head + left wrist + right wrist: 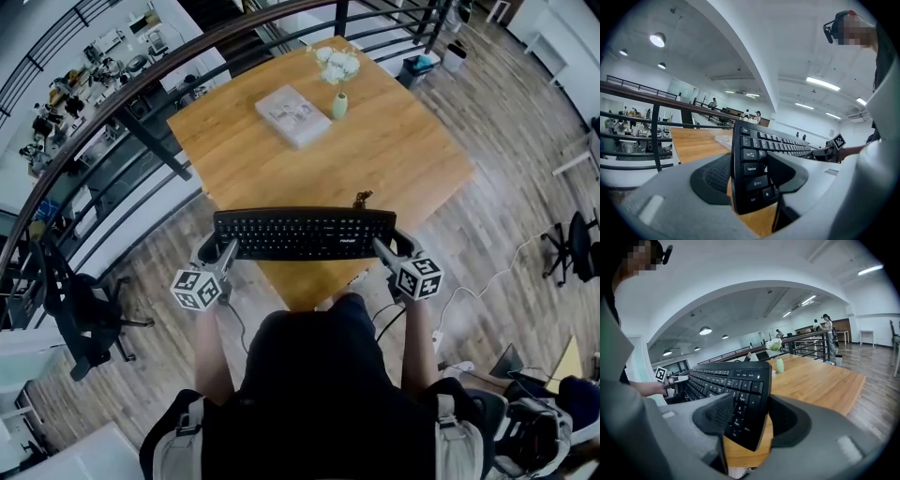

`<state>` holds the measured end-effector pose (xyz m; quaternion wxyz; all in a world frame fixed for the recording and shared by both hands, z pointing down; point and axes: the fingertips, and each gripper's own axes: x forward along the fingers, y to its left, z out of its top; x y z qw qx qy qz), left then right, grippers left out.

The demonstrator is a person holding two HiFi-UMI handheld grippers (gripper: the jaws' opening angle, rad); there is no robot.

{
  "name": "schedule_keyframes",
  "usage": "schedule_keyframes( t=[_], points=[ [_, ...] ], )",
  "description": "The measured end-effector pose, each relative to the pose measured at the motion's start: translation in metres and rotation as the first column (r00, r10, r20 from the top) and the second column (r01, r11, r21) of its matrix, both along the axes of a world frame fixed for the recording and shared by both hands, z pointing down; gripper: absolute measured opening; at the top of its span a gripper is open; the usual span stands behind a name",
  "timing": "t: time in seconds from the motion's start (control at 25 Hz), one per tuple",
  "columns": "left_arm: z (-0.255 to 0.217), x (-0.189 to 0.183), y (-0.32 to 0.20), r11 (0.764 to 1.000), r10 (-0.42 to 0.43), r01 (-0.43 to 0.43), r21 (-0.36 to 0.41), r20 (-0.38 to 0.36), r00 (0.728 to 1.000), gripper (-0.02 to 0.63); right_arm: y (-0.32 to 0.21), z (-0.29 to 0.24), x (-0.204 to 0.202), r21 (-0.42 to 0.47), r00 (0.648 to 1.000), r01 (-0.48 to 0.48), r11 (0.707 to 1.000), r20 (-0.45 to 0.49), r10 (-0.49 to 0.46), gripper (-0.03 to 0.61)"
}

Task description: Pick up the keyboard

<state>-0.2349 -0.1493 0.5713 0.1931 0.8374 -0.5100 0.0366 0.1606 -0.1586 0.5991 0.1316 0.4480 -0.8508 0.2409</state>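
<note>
Keyboard (305, 234) is at the near edge of the wooden desk (403, 159), right in front of the person and long side across. It's tipped up steeply with the keys facing the person. Can't tell if its lower edge touches the desk.

Left tool (228, 251) pinches the keyboard's left end, one pad (715, 176) on the underside and the other on the keys by the Caps Lock and Shift rows. Right tool (380, 246) pinches the right end at the number pad, with one pad on the keys and one behind. Both tools point inward and slightly down.

Farther back on the desk are a book (292, 115), a small green vase (339, 105) just beside it, and white flowers (336, 64) near the far corner. A dark railing (112, 112) runs along the desk's far side.
</note>
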Motion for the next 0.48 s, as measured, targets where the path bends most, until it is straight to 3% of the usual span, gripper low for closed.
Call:
schedule_keyframes(
  t=[0.48],
  points=[
    [0.0082,0.0015,-0.0020,1.000,0.011,-0.011,-0.009,-0.006,1.000,0.239,0.0010,0.0036,0.0020,0.000,1.000,-0.013,1.000,-0.010,0.013,0.235]
  ],
)
